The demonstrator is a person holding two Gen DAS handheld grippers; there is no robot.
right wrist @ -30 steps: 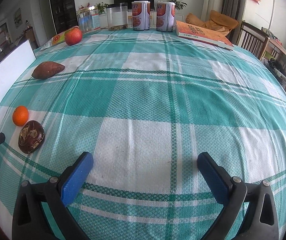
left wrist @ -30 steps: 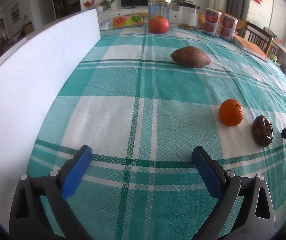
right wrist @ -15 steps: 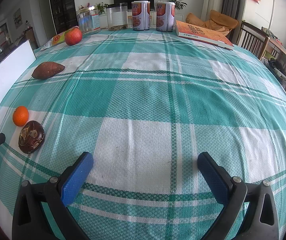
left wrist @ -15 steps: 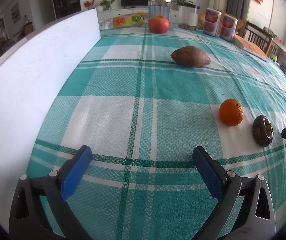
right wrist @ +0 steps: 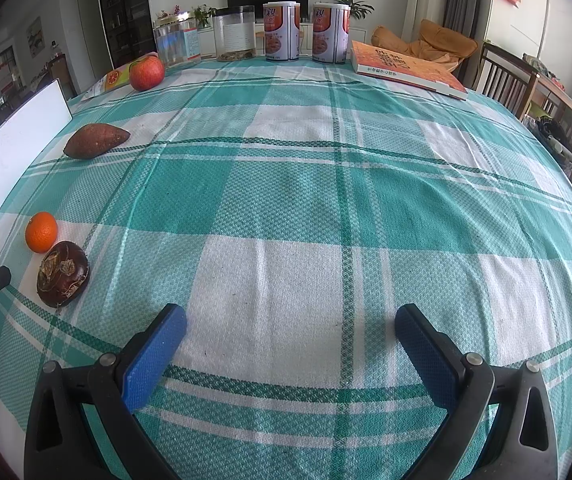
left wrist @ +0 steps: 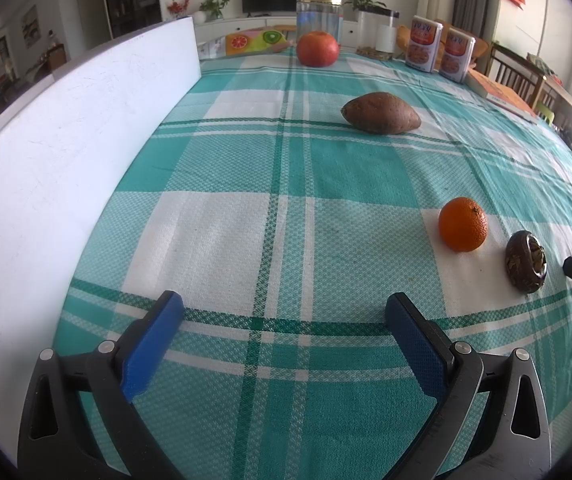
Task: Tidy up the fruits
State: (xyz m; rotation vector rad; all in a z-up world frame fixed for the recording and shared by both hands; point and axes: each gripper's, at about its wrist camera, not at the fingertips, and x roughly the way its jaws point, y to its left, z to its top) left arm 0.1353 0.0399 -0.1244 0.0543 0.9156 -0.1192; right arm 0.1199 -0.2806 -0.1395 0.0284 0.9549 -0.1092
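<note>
We are holding the left claw (left wrist: 284, 312) spread and empty over the counter (left wrist: 246, 184), beside the white board (left wrist: 66, 152). Taking the orange (left wrist: 463, 229) as landmark: the sweet potato (left wrist: 381, 113) and apple (left wrist: 317, 48) are lying well beyond it, the brown bulb (left wrist: 525, 261) just to its right. The orange is looking light, firm and prone to rolling, so we are judging a grip across its middle best. The right claw (right wrist: 290, 330) is hovering spread wide, empty.

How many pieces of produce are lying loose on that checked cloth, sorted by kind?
Apple: 1
Sweet potato: 1
Orange: 1
Dark brown round fruit, kind unclear: 1
Total: 4
</note>
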